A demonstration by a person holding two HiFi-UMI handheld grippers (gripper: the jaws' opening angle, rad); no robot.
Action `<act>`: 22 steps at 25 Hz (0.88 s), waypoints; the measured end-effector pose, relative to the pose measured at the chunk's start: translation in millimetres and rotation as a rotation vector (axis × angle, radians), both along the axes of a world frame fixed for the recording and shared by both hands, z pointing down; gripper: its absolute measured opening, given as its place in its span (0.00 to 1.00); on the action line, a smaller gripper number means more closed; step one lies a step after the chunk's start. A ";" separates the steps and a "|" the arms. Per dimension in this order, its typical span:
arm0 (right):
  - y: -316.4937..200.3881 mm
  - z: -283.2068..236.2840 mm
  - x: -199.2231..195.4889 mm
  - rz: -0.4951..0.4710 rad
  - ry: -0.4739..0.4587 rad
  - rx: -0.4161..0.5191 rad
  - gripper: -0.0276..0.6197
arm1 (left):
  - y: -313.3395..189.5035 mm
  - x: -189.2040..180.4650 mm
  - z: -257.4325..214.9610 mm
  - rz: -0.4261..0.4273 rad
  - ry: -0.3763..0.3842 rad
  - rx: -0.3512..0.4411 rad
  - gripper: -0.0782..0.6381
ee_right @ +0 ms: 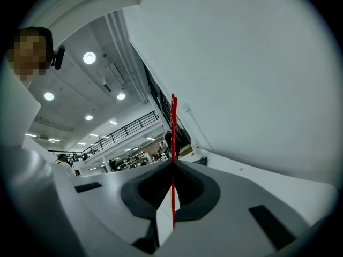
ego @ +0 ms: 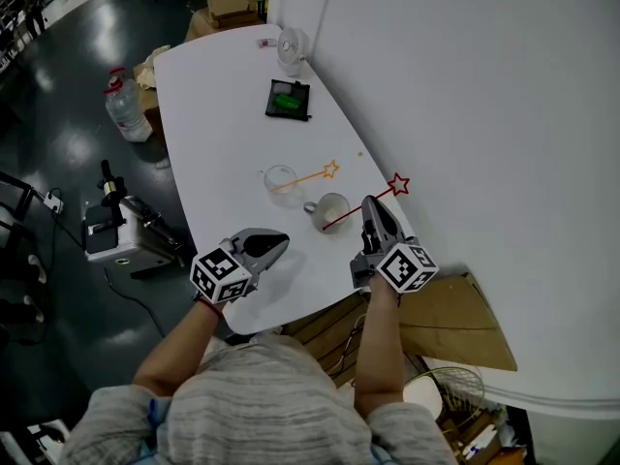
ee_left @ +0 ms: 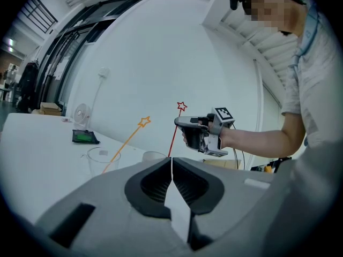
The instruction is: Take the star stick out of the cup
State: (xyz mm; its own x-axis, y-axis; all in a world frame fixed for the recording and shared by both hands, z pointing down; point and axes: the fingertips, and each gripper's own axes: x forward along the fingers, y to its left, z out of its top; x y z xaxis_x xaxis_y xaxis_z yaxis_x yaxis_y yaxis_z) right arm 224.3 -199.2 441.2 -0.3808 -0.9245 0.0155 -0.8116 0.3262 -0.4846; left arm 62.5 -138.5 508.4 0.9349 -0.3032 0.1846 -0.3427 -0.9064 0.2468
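A red star stick [ego: 378, 196] leans up and to the right out of a white cup [ego: 336, 204] on the white table [ego: 223, 114]. My right gripper [ego: 369, 204] is shut on its shaft, level, just right of the cup. In the right gripper view the stick [ee_right: 173, 133] runs upright through the closed right gripper [ee_right: 172, 165]. Its lower end is near the cup's rim; whether it is still inside I cannot tell. An orange star stick [ego: 312, 175] stands in a clear glass cup [ego: 281, 179]. My left gripper [ego: 284, 241] is shut and empty, left of the white cup.
A black tray with a green object [ego: 288, 99] and a small white fan [ego: 290, 48] stand at the table's far end. A white wall [ego: 465, 114] runs close along the right side. A cardboard box [ego: 455, 323] sits below the right edge, a water bottle [ego: 126, 105] on the floor at the left.
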 end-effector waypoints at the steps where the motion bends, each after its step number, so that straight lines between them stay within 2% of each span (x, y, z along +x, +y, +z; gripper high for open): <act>1: 2.0 4.2 -3.1 -0.010 0.000 -0.011 0.06 | -0.4 0.1 -0.4 0.001 0.000 0.001 0.13; 5: 8.9 21.0 -16.1 -0.065 -0.001 -0.077 0.06 | -0.9 2.0 -1.5 0.007 0.002 0.002 0.13; 13: 17.8 67.9 -42.8 -0.240 0.006 -0.314 0.06 | 0.7 3.7 5.4 0.022 0.005 -0.022 0.13; 22: 25.0 98.6 -72.0 -0.341 0.003 -0.443 0.06 | 0.4 -1.6 7.4 0.017 0.007 -0.031 0.13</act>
State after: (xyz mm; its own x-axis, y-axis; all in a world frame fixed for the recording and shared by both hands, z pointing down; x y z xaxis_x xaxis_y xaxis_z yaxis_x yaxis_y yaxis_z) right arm 152.3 -174.2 539.8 -0.6566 -0.6539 0.3759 -0.6973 0.3364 -0.6329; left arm 60.8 -138.1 515.8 0.9411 -0.2819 0.1869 -0.3258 -0.9039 0.2770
